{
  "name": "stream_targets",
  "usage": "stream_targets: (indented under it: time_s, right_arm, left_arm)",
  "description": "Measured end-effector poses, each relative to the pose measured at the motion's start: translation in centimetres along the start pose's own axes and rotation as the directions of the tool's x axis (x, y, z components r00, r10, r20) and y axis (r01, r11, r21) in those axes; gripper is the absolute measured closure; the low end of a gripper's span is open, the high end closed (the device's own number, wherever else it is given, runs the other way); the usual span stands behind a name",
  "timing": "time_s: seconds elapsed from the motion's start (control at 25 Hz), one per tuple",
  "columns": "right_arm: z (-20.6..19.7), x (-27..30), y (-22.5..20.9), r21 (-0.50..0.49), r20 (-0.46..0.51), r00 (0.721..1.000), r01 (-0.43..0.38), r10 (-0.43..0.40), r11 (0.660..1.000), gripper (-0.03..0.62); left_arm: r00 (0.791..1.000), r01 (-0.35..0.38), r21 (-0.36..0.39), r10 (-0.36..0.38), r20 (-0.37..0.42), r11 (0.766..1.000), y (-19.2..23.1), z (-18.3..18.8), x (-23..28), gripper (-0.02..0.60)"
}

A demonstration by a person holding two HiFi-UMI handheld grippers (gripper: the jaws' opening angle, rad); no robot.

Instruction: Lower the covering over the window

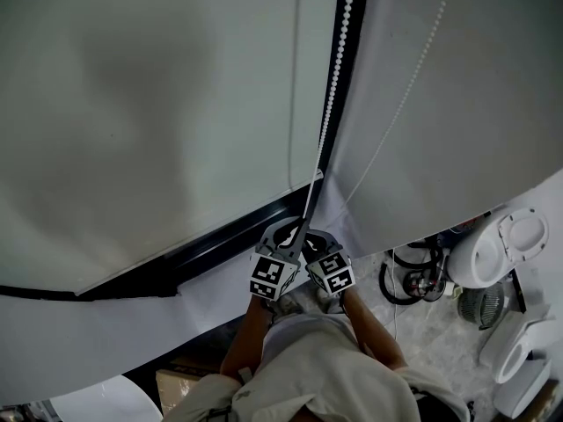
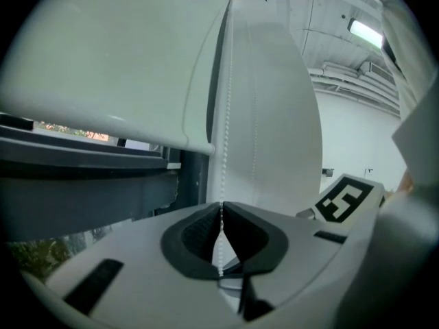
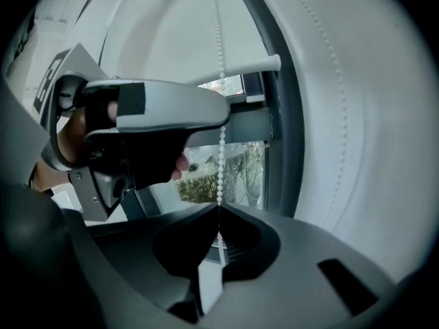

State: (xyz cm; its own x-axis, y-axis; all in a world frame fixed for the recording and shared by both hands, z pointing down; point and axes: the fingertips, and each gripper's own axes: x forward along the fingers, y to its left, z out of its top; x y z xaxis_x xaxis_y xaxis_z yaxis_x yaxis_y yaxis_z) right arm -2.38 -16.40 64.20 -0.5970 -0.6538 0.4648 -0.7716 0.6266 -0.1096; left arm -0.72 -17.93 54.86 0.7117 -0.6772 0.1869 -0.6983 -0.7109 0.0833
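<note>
A white roller blind (image 1: 149,104) covers most of the window, and its bottom bar (image 1: 202,243) hangs just above the dark sill. The white bead chain (image 1: 338,60) runs down the dark frame to both grippers. My left gripper (image 1: 285,234) and right gripper (image 1: 315,238) sit side by side, both shut on the chain. In the left gripper view the bead chain (image 2: 225,142) drops into the closed jaws of the left gripper (image 2: 221,210), below the bottom bar (image 2: 137,132). In the right gripper view the bead chain (image 3: 221,153) enters the closed jaws of the right gripper (image 3: 219,214), just under the left gripper (image 3: 161,115).
A second white blind (image 1: 457,104) hangs to the right with its own thin cord (image 1: 413,69). On the floor at the right are a white appliance (image 1: 493,249) and a coiled cable (image 1: 412,275). A cardboard box (image 1: 180,381) lies near the person's feet.
</note>
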Motion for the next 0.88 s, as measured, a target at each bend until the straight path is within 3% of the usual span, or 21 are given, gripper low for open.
stream_targets:
  time_s: [0.12, 0.52, 0.88]
  right_arm:
    - [-1.2, 0.2, 0.0, -0.028, -0.033, 0.999, 0.017, -0.018, 0.999, 0.592]
    - [-1.4, -0.8, -0.2, -0.072, 0.014, 0.998, 0.067, -0.066, 0.995, 0.588]
    - [0.7, -3.2, 1.2, -0.104, 0.075, 0.996, 0.049, -0.041, 0.993, 0.516]
  left_arm:
    - [1.000, -0.001, -0.005, 0.000, -0.022, 1.000, 0.0, -1.1, 0.3, 0.559]
    - [1.000, -0.007, 0.002, 0.007, -0.008, 1.000, -0.4, -0.8, -0.1, 0.558]
    - [0.999, -0.043, 0.000, 0.043, 0.031, 0.999, -0.3, 0.2, -1.3, 0.555]
